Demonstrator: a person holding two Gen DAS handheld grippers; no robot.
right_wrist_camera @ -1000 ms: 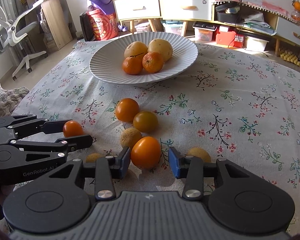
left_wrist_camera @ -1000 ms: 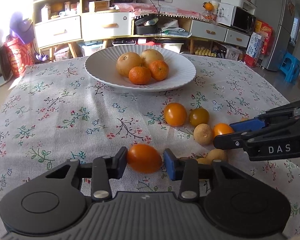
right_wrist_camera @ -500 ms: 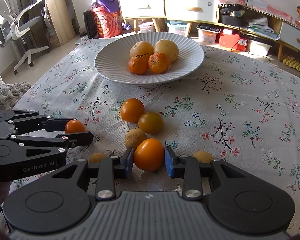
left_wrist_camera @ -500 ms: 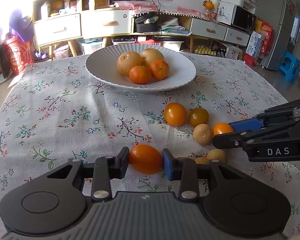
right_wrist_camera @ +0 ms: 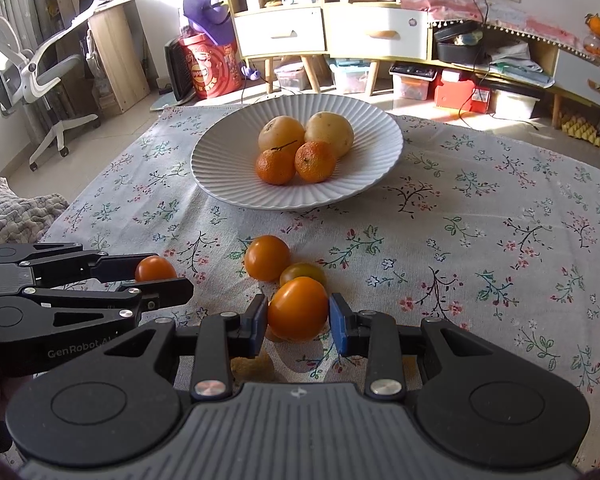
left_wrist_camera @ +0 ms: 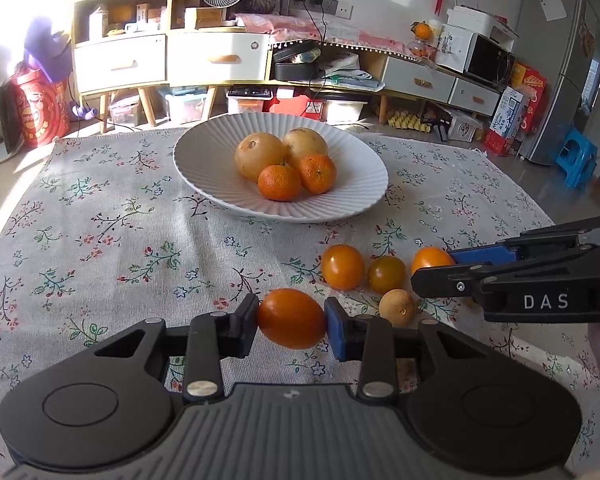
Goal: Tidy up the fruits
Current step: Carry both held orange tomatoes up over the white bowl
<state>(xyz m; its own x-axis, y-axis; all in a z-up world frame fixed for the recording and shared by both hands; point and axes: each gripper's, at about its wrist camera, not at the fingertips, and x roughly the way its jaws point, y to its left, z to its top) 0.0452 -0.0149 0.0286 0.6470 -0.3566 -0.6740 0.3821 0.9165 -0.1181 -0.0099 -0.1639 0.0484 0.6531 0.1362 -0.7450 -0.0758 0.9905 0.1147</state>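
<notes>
Pinching one orange tomato [left_wrist_camera: 291, 318] each [right_wrist_camera: 297, 309], left hand-held gripper [left_wrist_camera: 291, 320] and right hand-held gripper [right_wrist_camera: 298, 314] hover over the floral worktop [left_wrist_camera: 112, 248].

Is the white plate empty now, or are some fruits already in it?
Not empty. The white plate holds four fruits: two orange mandarins in front, two larger yellowish fruits behind them. Other fruits lie on the tablecloth.
</notes>
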